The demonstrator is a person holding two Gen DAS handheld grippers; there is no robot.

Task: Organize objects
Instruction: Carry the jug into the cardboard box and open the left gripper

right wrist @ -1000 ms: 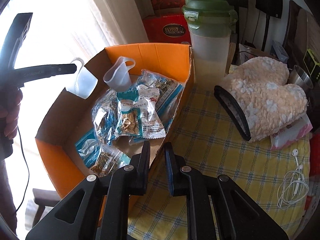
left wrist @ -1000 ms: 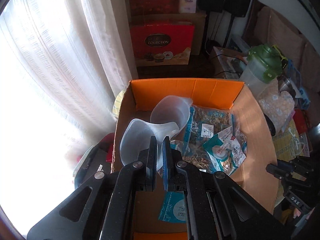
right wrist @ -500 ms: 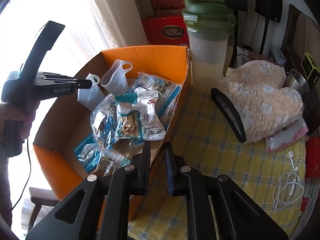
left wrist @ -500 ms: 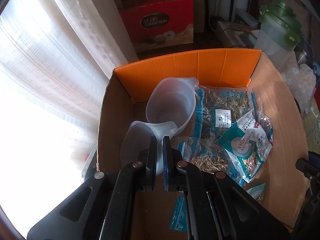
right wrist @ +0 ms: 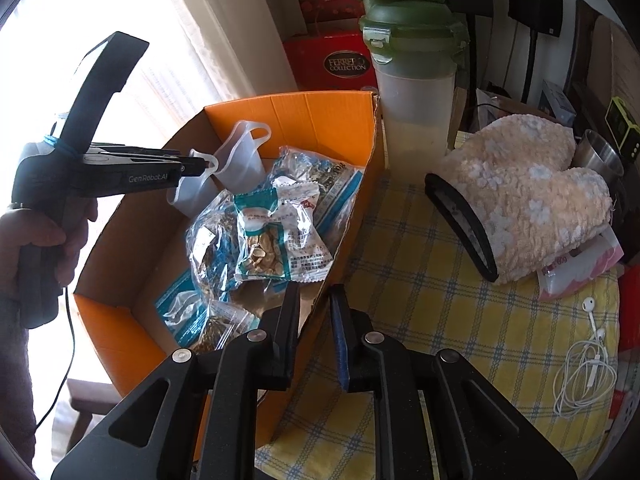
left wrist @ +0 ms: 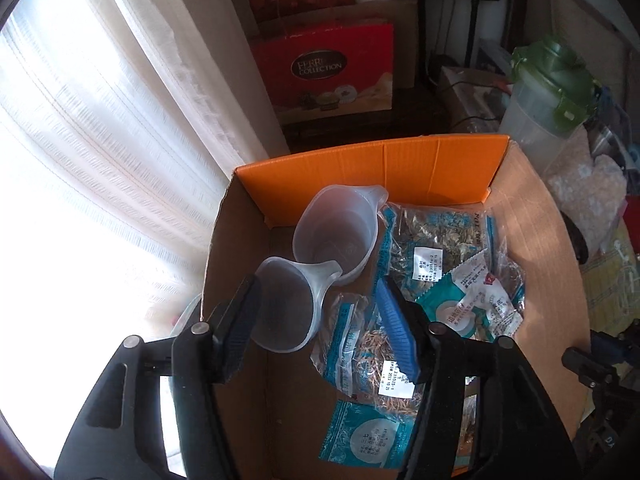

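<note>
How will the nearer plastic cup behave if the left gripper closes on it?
The cup looks thin and translucent, so probably light and apt to flex. Its smooth wall may slip between the left gripper's open jaws. It stands beside a second cup in the box, so a push could knock the two together.

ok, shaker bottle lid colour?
Dark green, on the shaker bottle lid; clearest in the right wrist view.

My left gripper (left wrist: 318, 322) hides part of the herb packets (left wrist: 372, 356) behind its blue finger, and the smaller measuring cup (left wrist: 286, 312) covers the box floor under it. The near wall of the cardboard box (right wrist: 120, 332) sits behind my right gripper (right wrist: 314, 334). Packet label print is too small to read.
</note>
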